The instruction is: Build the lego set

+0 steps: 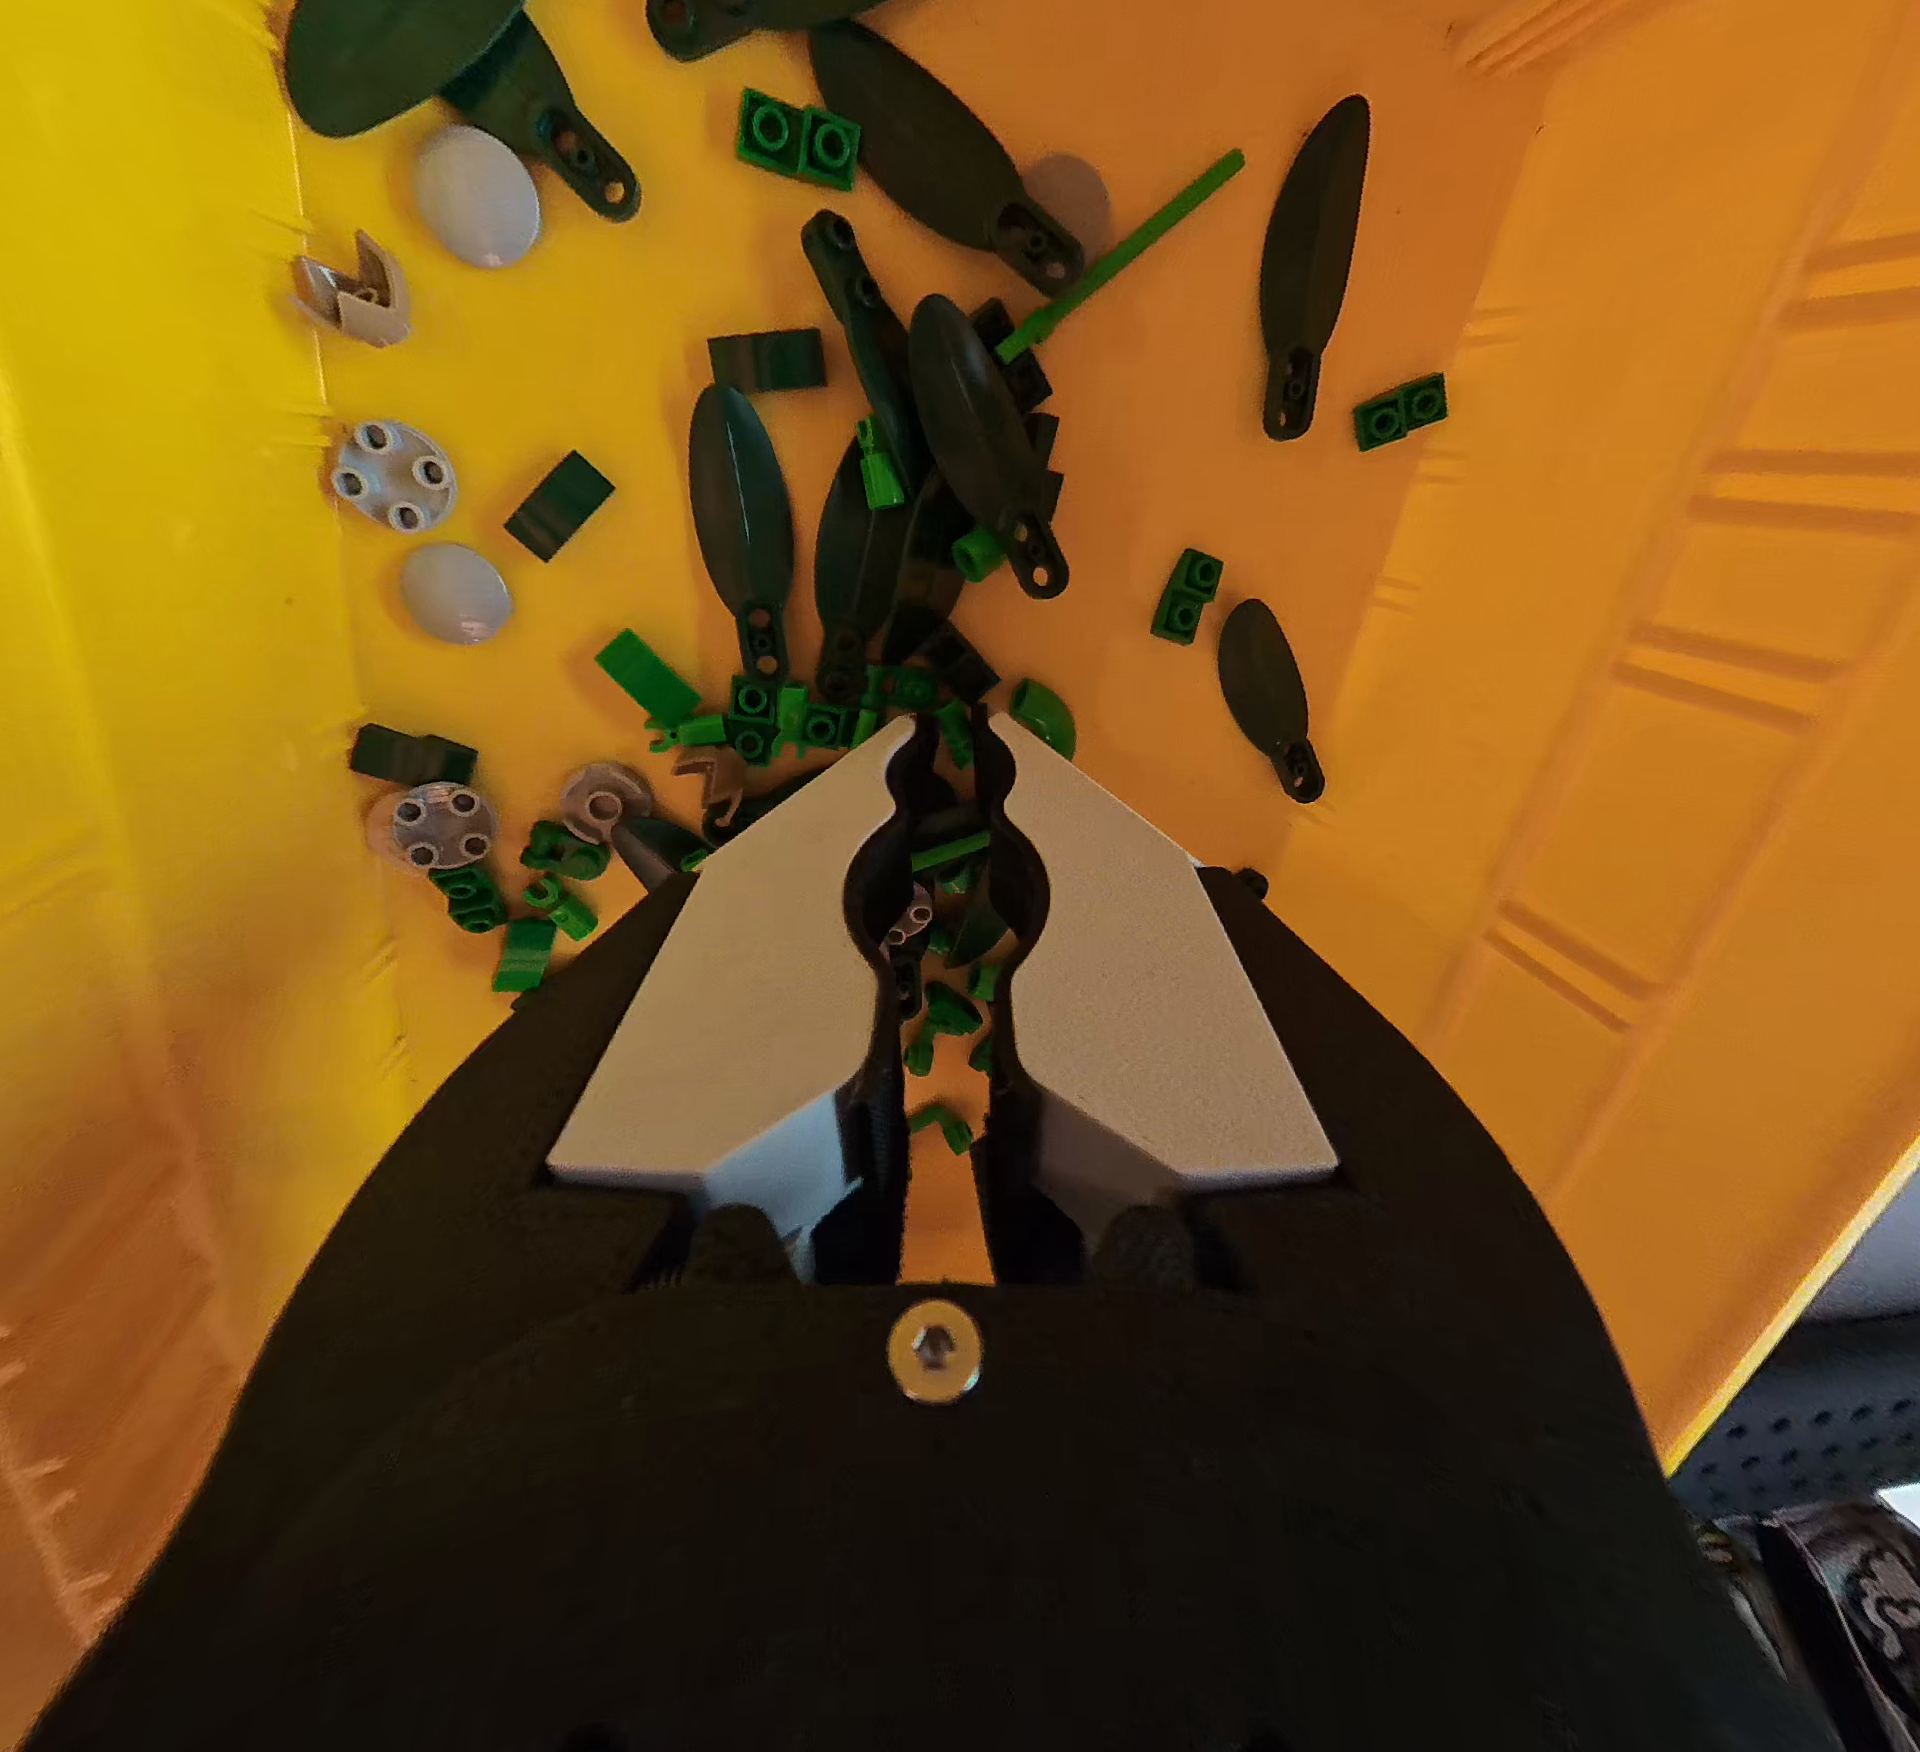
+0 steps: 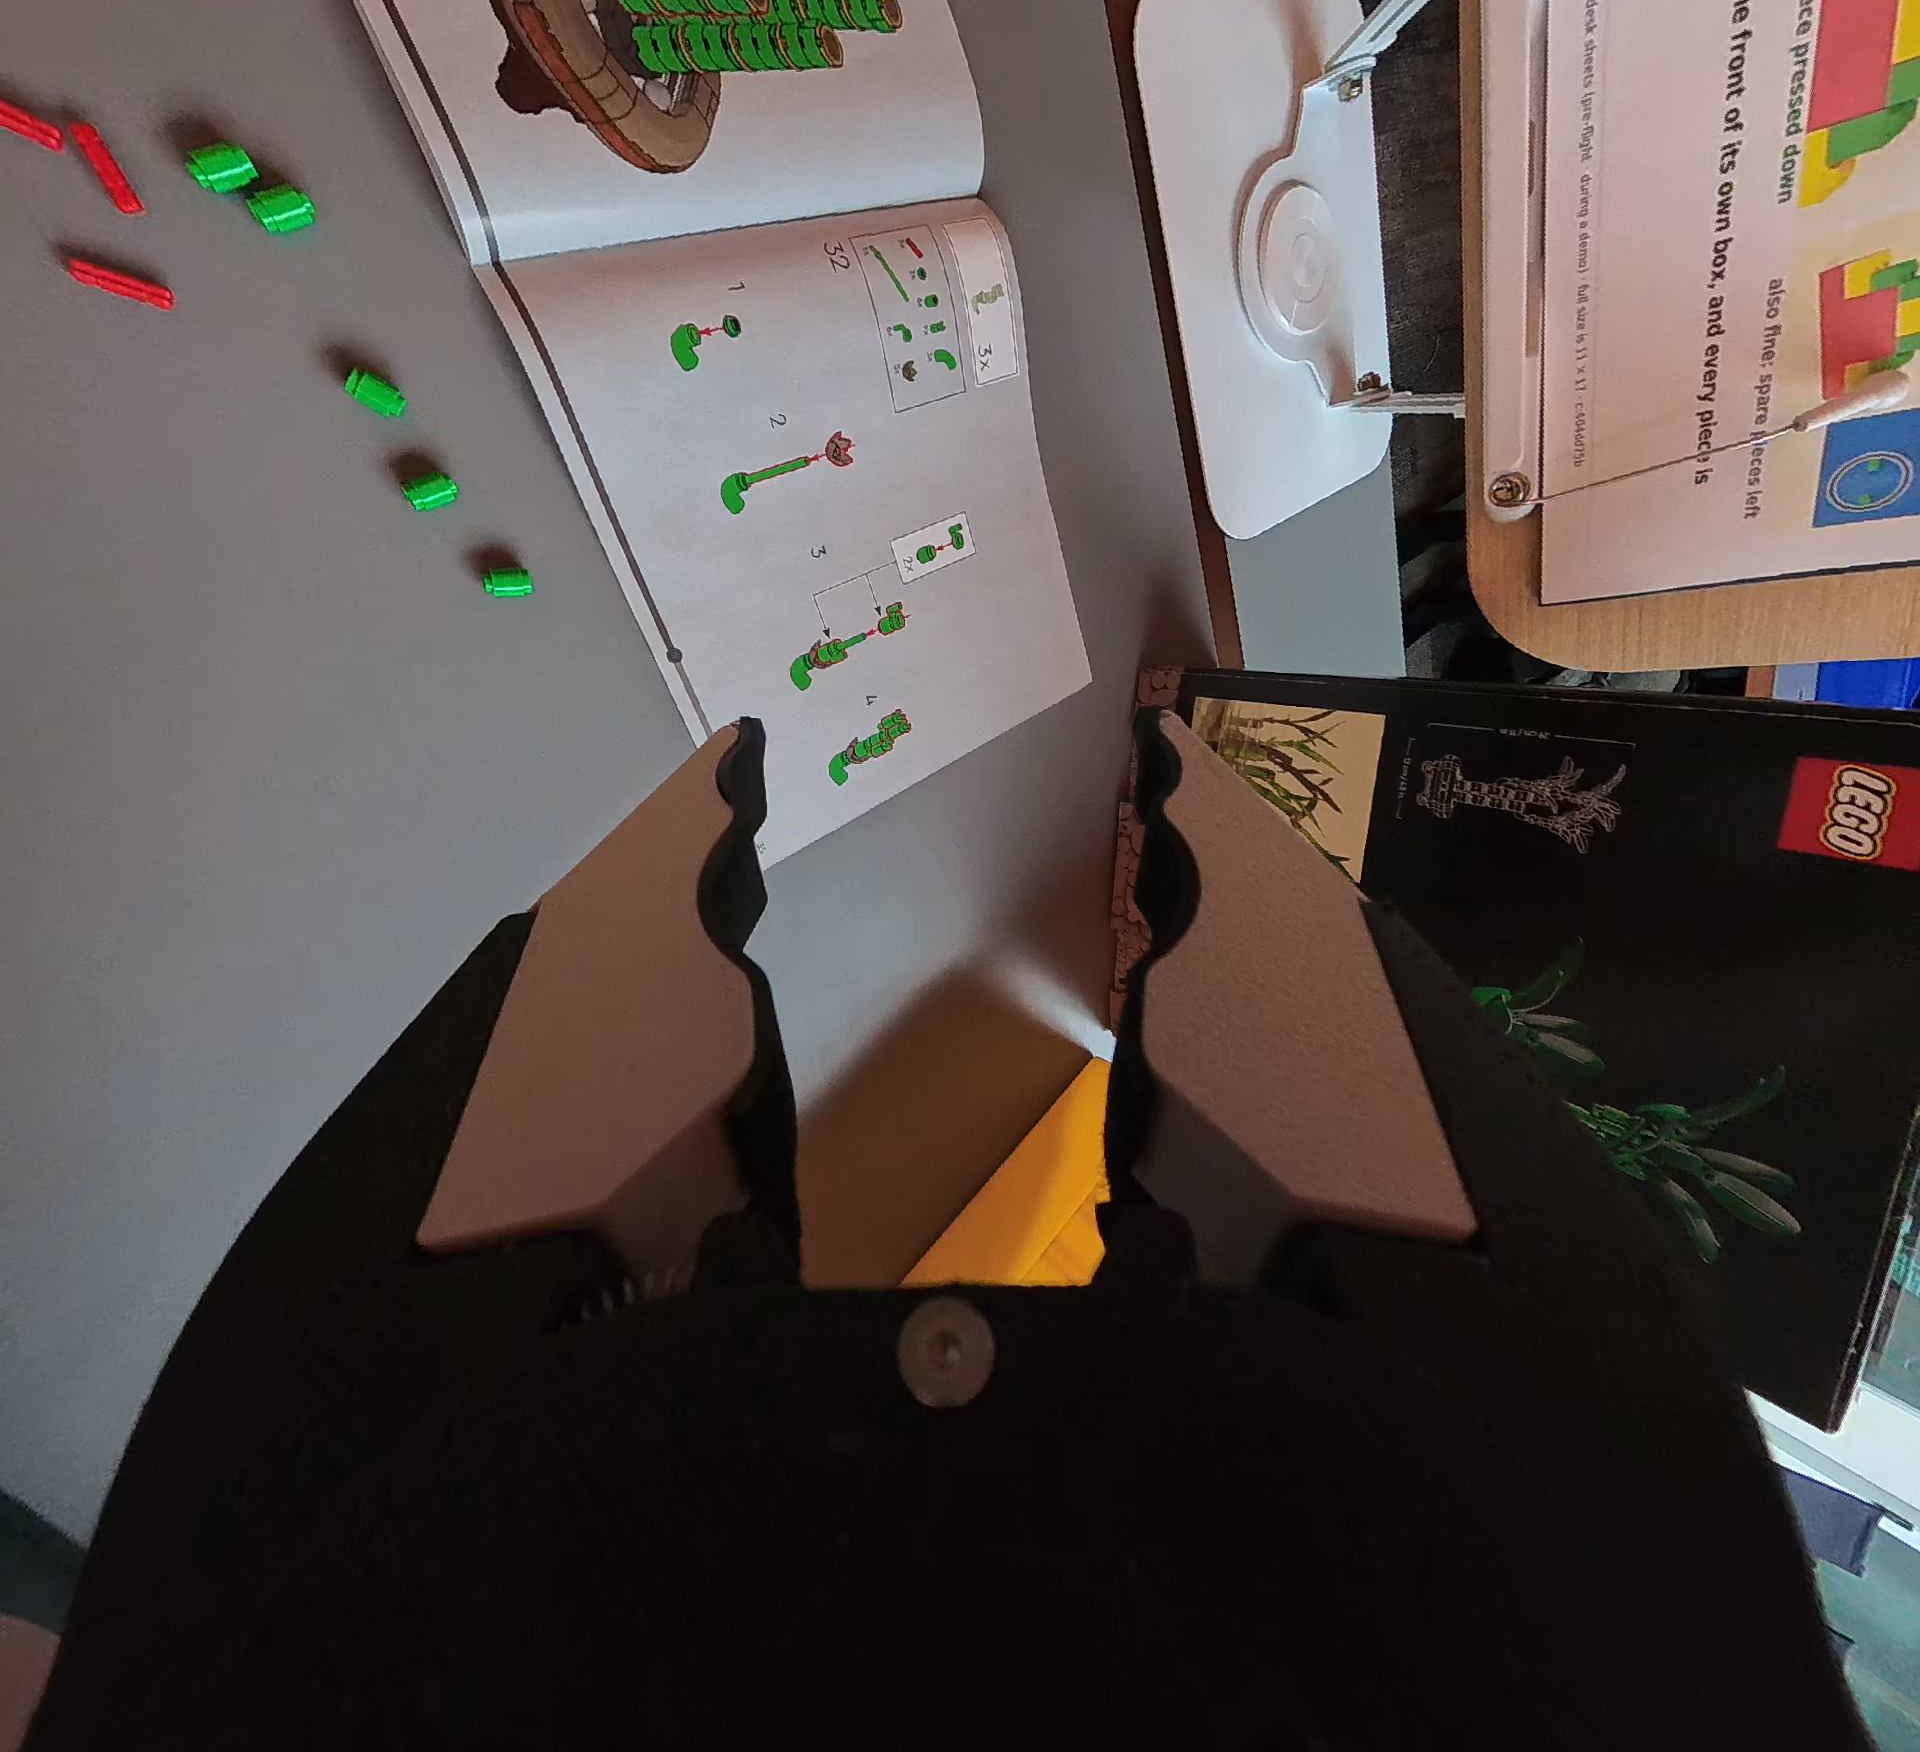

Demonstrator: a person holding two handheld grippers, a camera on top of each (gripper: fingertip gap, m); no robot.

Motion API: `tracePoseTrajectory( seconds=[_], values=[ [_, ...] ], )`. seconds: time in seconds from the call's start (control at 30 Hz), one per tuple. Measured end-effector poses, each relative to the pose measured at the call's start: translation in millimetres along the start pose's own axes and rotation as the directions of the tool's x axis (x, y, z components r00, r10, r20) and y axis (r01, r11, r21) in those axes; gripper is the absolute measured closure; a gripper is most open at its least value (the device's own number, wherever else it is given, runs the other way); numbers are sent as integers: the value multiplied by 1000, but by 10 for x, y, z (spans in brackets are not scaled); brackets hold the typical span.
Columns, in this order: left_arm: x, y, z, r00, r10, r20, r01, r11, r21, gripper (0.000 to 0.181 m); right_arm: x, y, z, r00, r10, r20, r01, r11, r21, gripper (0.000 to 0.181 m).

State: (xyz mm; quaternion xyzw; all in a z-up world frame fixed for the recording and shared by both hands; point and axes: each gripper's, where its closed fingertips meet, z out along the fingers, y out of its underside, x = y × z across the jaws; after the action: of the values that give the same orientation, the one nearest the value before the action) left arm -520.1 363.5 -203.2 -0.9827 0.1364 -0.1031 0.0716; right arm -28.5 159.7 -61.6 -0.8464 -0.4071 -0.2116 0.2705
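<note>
Two grippers split the work: the left gripper (image 1: 948,736), jaws nearly together, noses into the loose green lego pieces (image 1: 883,507) in the yellow bin (image 1: 1558,559), while the right gripper (image 2: 948,746), jaws apart and empty, waits over the counter (image 2: 260,767) with the open instruction booklet (image 2: 831,476) at 12 o'clock.

Right wrist view: a grey tabletop (image 2: 260,871) filled the left and centre of the frame. At upper right stood a white stand base (image 2: 1247,248) and a light wooden board (image 2: 1496,601). Lower left lay in dim shadow.
</note>
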Motion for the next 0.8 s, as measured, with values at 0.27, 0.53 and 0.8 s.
tracePoseTrajectory(
  seconds=[0.27, 0.53, 0.8],
  values=[
    [124, 28, -126, 988, -37, -152, 42, 999, 28, 177, -13, 2, 12, 1000, -5, 6, 5, 1000, -4, 110],
    [225, 56, -209, 913, -195, -358, 202, 979, -18, 177, -27, 7, 19, 1000, -7, 12, 7, 1000, -9, 110],
    [76, 43, -182, 949, -172, -265, 180, 984, 6, 178, -44, 7, 35, 1000, -12, 19, 12, 1000, -15, 110]
  ],
)
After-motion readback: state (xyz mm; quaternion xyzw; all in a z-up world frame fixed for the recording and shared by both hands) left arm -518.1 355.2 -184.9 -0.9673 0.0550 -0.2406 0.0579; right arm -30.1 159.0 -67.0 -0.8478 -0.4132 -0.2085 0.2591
